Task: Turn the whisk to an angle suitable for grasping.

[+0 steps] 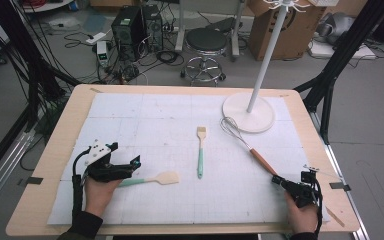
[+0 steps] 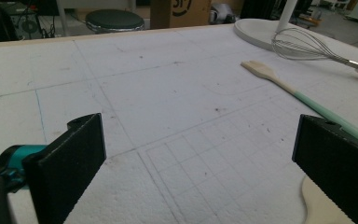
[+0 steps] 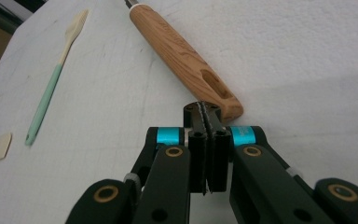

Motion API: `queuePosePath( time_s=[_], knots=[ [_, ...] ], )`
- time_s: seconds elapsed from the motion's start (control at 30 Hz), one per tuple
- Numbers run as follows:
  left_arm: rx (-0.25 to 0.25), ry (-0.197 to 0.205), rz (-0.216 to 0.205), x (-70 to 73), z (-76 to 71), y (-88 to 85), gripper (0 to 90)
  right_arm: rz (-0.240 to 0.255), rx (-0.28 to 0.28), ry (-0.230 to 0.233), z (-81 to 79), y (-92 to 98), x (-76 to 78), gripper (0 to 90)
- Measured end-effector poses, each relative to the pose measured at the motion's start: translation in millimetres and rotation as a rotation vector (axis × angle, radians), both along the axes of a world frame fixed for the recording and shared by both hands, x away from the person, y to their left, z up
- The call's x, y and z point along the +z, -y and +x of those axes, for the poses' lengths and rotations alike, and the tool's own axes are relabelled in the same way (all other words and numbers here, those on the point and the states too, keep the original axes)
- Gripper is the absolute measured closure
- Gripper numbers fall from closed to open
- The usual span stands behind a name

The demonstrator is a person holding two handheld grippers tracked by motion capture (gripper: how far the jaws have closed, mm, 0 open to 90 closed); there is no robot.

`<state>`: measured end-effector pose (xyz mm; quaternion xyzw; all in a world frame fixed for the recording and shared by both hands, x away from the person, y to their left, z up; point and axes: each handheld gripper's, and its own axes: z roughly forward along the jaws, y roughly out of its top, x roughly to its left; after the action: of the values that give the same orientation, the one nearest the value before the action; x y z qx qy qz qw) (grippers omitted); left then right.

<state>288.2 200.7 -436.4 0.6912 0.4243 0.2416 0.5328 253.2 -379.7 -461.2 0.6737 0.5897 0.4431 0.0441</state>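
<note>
My left gripper [image 1: 132,167] rests on the white mat at the near left and points right; its jaws stand wide open with nothing between them [image 2: 200,154]. Just beside it lies a spatula [image 1: 152,179] with a mint handle and a cream head [image 2: 317,205]. A pastry brush [image 1: 200,150] with a mint handle lies mid-mat [image 2: 279,84] [image 3: 51,88]. A wire whisk [image 1: 245,142] with a wooden handle [image 3: 182,51] lies slanted at the right. My right gripper [image 1: 277,180] is shut with nothing in it, its tips [image 3: 205,112] at the near end of that handle.
A white coat stand's round base [image 1: 247,112] sits on the mat's far right, close to the whisk's wires [image 2: 303,44]. The wooden table edge [image 1: 40,165] frames the mat. A stool [image 1: 206,42] and boxes stand on the floor beyond.
</note>
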Motion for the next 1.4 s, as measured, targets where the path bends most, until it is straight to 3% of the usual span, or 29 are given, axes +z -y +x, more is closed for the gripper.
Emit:
queuePosePath(
  time_s=[0.23, 0.5, 0.93, 1.17, 1.27, 1.4],
  knots=[
    [0.0, 0.001, 0.002, -0.1, 0.1, -0.2, 3.3, -0.001, -0.015, -0.01, 4.5, 1.9, 0.4, 89.5],
    [0.0, -0.001, 0.005, -0.1, 0.2, -0.4, 3.3, -0.003, -0.042, -0.014, 21.8, 10.8, 0.0, 89.5],
    [0.0, -0.003, 0.006, -0.5, 0.6, -0.1, 3.3, 0.035, -0.093, -0.03, 46.9, 22.5, -0.6, 89.5],
    [0.002, -0.002, 0.004, -0.6, 0.6, 0.1, 3.3, 0.007, -0.098, -0.035, 57.2, 22.1, 0.0, 89.5],
    [0.002, -0.003, 0.005, -0.6, 0.7, -0.3, 3.3, 0.019, -0.115, -0.029, 58.9, 21.3, 0.7, 89.5],
    [0.0, -0.003, 0.003, -1.1, 1.2, 0.2, 3.3, 0.026, -0.087, 0.013, 64.3, 6.6, 8.8, 89.5]
  ],
)
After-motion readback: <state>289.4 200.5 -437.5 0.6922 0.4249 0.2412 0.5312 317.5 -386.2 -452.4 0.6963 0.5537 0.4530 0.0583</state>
